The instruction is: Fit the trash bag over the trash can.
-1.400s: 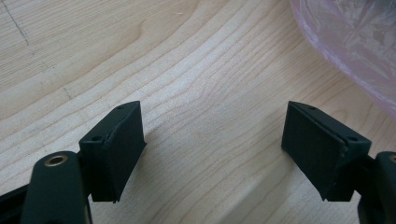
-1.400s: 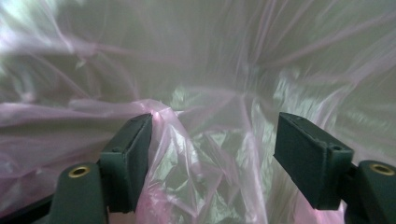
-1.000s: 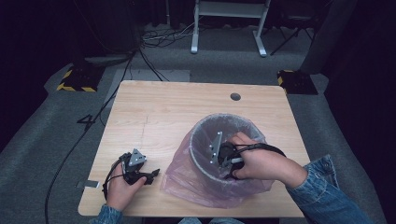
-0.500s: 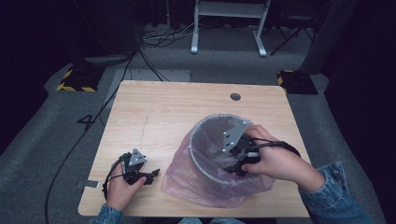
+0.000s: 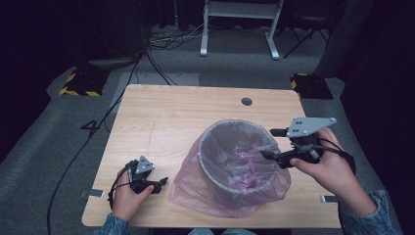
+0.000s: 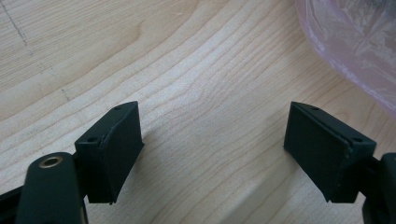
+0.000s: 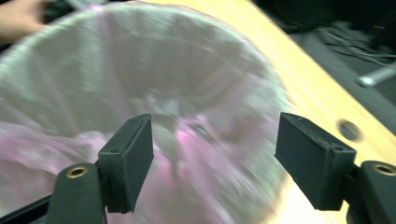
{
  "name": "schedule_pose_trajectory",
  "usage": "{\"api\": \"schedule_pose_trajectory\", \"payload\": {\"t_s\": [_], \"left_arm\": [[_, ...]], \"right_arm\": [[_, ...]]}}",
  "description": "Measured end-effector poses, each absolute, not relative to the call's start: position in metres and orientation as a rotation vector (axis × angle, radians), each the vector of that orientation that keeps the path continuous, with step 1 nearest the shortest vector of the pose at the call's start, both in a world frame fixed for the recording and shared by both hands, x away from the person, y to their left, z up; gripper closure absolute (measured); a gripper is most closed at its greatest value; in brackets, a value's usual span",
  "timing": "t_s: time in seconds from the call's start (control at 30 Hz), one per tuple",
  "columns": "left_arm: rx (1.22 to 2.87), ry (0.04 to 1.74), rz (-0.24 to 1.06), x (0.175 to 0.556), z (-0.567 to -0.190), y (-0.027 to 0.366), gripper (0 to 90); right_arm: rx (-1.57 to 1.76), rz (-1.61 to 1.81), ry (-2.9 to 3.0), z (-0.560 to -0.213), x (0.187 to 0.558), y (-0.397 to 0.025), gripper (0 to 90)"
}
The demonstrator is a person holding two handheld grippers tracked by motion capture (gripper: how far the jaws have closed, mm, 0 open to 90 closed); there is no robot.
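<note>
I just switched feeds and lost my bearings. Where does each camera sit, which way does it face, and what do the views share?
High view: above the person's side, looking forward and down on the wooden table; both forearms, the left gripper and the right gripper show.
Left gripper view: rides the left gripper, facing bare wood; jaws apart.
Right gripper view: rides the right gripper, facing into the bin; jaws apart, image blurred.
Shared: all three show the pink bag and the table.
</note>
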State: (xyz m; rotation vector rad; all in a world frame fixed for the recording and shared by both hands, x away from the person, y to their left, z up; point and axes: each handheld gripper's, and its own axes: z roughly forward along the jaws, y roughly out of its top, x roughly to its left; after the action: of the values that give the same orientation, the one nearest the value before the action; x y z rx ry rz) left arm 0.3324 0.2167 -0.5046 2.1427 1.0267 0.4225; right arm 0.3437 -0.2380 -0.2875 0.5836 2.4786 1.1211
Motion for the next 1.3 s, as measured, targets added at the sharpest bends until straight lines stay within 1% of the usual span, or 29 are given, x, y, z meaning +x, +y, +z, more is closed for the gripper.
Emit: {"api": "schedule_pose_trajectory", "payload": {"t_s": [0.13, 0.23, 0.63, 1.0, 1.3], "left_arm": [[2.143, 1.027, 0.423, 0.332, -0.505, 0.217, 19.1], [2.142, 1.027, 0.422, 0.332, -0.505, 0.217, 19.1], [2.142, 1.028, 0.421, 0.333, -0.505, 0.217, 19.0], [2.142, 1.029, 0.421, 0.332, -0.505, 0.217, 19.1], [2.142, 1.028, 0.421, 0.332, -0.505, 0.217, 19.0]], "right_arm": [[0.716, 1.192, 2.379, -0.291, 0.342, -0.263, 27.2], [0.784, 1.170, 2.346, -0.296, 0.342, -0.277, 27.2], [1.023, 1.107, 2.222, -0.332, 0.344, -0.322, 27.6], [1.221, 1.077, 2.194, -0.385, 0.344, -0.350, 27.6], [1.274, 1.039, 2.195, -0.421, 0.338, -0.365, 27.5]]}}
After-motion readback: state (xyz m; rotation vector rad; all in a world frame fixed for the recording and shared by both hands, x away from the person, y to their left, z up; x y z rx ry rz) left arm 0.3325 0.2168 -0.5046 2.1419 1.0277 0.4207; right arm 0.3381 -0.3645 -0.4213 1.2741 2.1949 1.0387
